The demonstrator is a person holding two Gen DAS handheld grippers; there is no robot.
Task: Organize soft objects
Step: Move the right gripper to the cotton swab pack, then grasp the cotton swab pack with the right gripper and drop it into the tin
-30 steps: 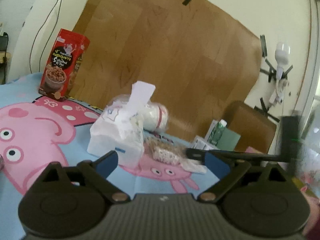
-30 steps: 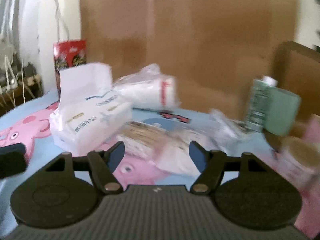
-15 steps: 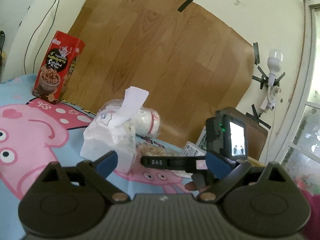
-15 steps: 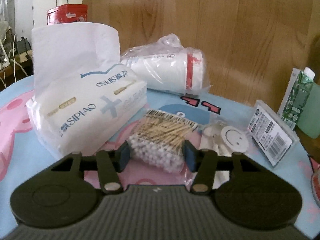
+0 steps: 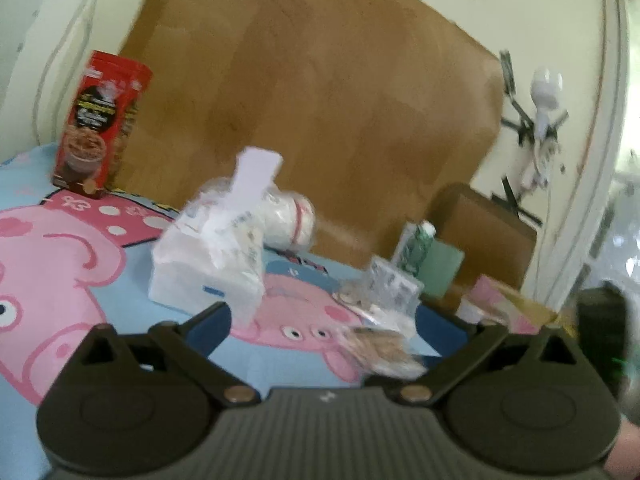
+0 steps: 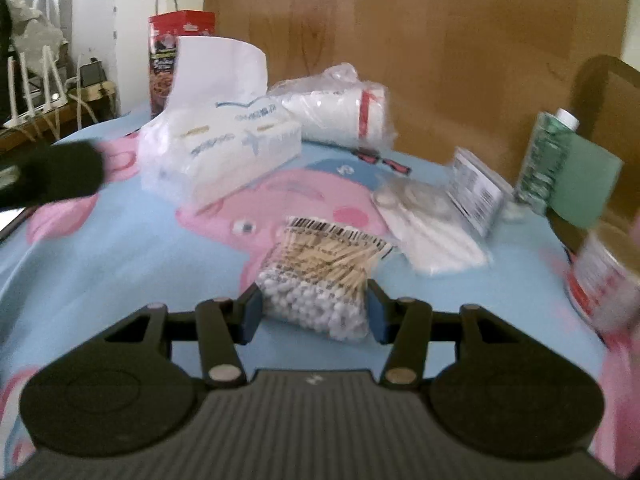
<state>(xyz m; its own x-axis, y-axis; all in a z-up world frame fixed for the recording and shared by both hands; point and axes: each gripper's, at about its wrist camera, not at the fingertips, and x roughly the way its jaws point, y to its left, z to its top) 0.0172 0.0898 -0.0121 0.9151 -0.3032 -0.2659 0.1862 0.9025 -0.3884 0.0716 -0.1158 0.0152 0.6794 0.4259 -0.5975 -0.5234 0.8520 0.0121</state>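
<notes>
My right gripper (image 6: 314,310) has just been closing and now pinches the clear crinkly bag of wooden cotton swabs (image 6: 320,276) at its near, cotton-tipped end, low over the blue cartoon-pig tablecloth (image 6: 120,264). It looks light, slippery and squashy, so I'd grip mid-bundle. My left gripper (image 5: 326,320) has been opening; it is wide and empty.

Home room, cartoon-pig tablecloth (image 6: 120,264), cereal box (image 5: 100,124), tissue pack (image 6: 224,152)

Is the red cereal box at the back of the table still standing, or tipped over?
Upright. The red cereal box stands on its base at the table's far edge against the wood panel, top uppermost in both views.
</notes>
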